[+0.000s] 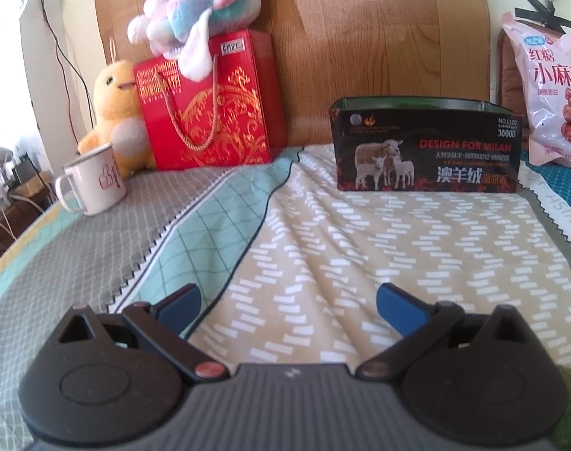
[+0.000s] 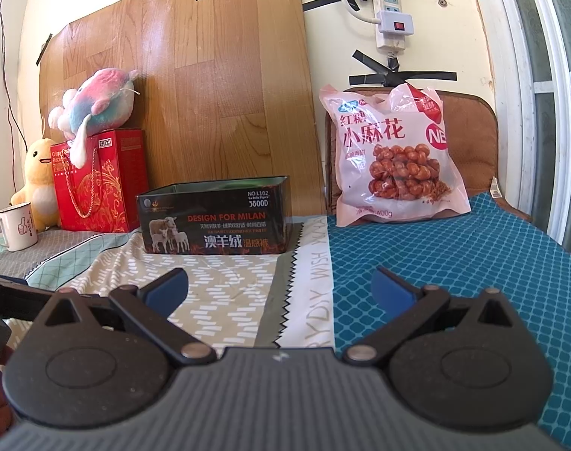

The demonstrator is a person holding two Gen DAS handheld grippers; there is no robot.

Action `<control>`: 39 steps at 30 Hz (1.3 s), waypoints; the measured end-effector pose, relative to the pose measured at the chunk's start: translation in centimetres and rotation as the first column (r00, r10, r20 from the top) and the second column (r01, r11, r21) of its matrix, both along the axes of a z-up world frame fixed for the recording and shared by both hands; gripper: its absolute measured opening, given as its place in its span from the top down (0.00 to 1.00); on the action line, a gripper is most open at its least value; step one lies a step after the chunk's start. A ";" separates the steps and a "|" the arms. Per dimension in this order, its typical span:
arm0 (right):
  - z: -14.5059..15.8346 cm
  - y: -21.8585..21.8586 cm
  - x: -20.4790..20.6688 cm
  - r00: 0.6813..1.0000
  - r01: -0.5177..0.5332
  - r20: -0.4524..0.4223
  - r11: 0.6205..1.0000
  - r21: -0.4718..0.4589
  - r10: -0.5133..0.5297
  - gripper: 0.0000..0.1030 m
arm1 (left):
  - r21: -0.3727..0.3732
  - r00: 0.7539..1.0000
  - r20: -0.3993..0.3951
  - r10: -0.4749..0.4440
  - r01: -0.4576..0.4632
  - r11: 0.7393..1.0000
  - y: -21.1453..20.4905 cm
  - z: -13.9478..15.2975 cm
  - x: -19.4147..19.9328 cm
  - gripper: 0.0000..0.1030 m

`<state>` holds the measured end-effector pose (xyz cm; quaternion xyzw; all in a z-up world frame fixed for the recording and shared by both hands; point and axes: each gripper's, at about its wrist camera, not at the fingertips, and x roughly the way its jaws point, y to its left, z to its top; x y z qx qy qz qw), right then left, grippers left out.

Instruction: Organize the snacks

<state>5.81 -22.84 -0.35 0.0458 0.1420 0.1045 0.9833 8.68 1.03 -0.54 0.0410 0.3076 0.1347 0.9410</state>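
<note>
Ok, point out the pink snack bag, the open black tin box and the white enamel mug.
pink snack bag [image 2: 394,158]: right wrist view, front panel.
open black tin box [image 2: 214,225]: right wrist view, printed front wall.
white enamel mug [image 1: 99,182]: left wrist view, side wall.

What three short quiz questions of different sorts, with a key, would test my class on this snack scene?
1. True or false: the left gripper holds the snack bag.
2. What sits on the red box? A) mug B) plush fish C) power strip
3. Fill in: the snack bag stands to the ___ of the black box in the right wrist view.

Key: 1 false, both grippers are open and empty, the right gripper too; 2 B, the plush fish; 3 right.
</note>
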 end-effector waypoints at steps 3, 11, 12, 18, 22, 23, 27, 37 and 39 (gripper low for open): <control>0.0 0.0 0.1 1.000 0.000 -0.004 1.000 0.002 0.000 0.00 | -0.015 1.000 -0.012 0.000 0.000 1.000 0.2 -0.1 0.1 0.00; 0.0 -0.1 0.1 1.000 -0.002 -0.005 1.000 0.005 0.002 0.00 | -0.020 1.000 -0.022 -0.003 0.002 1.000 0.0 -0.3 0.2 0.00; 0.0 -0.1 0.1 1.000 -0.002 -0.005 1.000 0.006 0.002 0.00 | -0.021 1.000 -0.022 -0.001 0.001 1.000 0.1 -0.3 0.2 0.00; -0.1 -0.1 0.2 1.000 -0.002 -0.006 1.000 0.009 0.002 0.00 | -0.021 1.000 -0.022 -0.001 0.000 1.000 0.1 -0.3 0.2 0.00; -0.1 -0.1 0.2 1.000 -0.002 -0.008 1.000 0.012 0.002 0.00 | -0.021 1.000 -0.022 -0.001 0.000 1.000 0.1 -0.3 0.2 0.00; -0.1 -0.1 0.2 1.000 -0.002 -0.009 1.000 0.013 0.002 0.00 | -0.021 1.000 -0.022 -0.001 0.000 1.000 0.1 -0.3 0.2 0.00; -0.1 -0.2 0.2 1.000 -0.002 -0.010 1.000 0.015 0.002 0.00 | -0.021 1.000 -0.021 -0.001 0.000 1.000 0.1 -0.3 0.2 0.00; -0.1 -0.3 0.2 1.000 -0.005 -0.010 1.000 0.016 0.005 0.00 | -0.021 1.000 -0.021 0.002 -0.002 1.000 0.0 -0.3 0.1 0.00; -0.1 -0.2 0.2 1.000 -0.005 -0.010 1.000 0.016 0.005 0.00 | -0.021 1.000 -0.021 0.003 -0.003 1.000 0.0 -0.3 0.1 0.00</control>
